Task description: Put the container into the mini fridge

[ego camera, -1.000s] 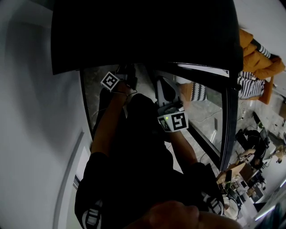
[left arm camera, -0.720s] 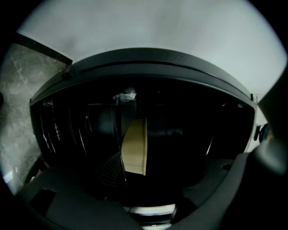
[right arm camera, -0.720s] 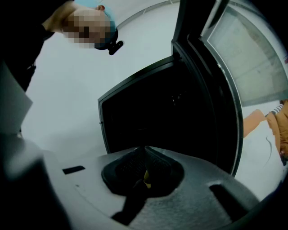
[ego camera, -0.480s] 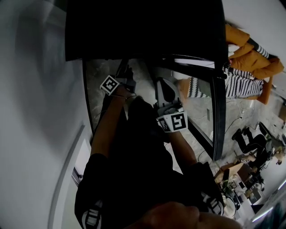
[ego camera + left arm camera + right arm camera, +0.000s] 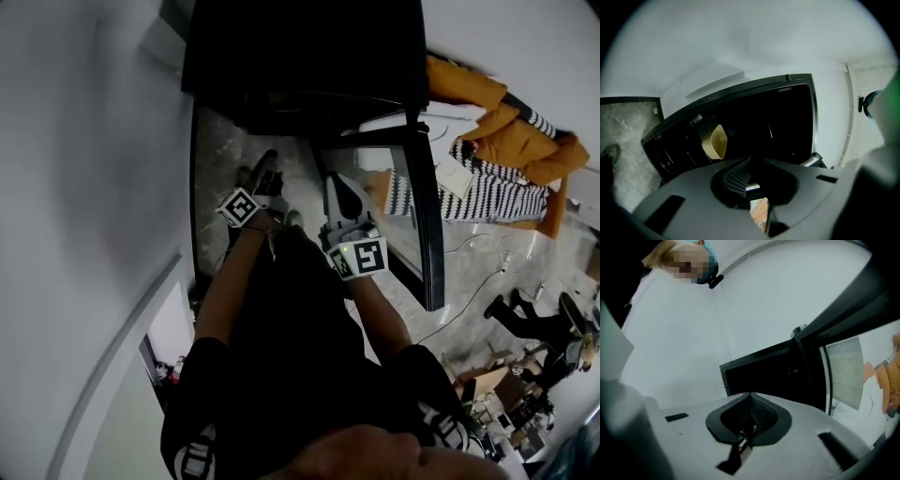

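Head view, grippers: the left gripper [image 5: 265, 178] and right gripper [image 5: 339, 192] hover side by side just in front of the open mini fridge [image 5: 300, 56].
Head view, risk: the door [image 5: 424, 225] stands wide at the fridge's right; slamming it could jolt a loosely set container.
Left gripper view, jaws: they have just been closing and now meet on nothing.
Left gripper view, container [image 5: 715, 143]: inside the fridge, near its left wall. It seems tipped, mouth facing outward, long axis roughly upright.
Right gripper view, jaws: together, empty, facing the fridge's opening.

The mini fridge [image 5: 300, 56] before me is black, its door [image 5: 424, 216] swung wide open. Inside sits the container [image 5: 715, 142], a pale tan tub, tilted, high at the left of the dark interior, on a shelf, I think.
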The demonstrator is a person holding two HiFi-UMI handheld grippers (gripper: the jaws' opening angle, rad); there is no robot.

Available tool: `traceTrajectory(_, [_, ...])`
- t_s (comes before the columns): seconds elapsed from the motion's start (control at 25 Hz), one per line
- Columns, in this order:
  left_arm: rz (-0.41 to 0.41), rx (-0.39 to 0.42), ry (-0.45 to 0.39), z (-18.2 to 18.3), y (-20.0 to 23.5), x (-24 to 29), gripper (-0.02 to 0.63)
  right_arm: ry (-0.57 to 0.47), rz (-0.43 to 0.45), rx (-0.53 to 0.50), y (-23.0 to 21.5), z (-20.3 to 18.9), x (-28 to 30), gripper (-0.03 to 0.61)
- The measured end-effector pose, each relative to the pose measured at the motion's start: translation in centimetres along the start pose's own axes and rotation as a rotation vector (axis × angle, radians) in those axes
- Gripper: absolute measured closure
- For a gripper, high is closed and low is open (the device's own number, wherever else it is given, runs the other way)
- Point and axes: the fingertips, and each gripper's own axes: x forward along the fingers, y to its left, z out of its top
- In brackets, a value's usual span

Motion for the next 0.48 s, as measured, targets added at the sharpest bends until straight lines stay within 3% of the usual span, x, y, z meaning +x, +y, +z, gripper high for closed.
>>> traceTrajectory(0.2, [0.050, 0.150, -0.029, 0.0, -2.7, -1.9, 0.607, 0.014, 0.001, 0.046, -1.1, -0.1, -1.3, 0.578])
traceTrajectory(0.48, [0.063, 0.347, 0.014, -1.6, -7.0, -2.7, 0.609, 0.067, -0.008, 0.062, -2.7, -1.2, -1.5, 0.578])
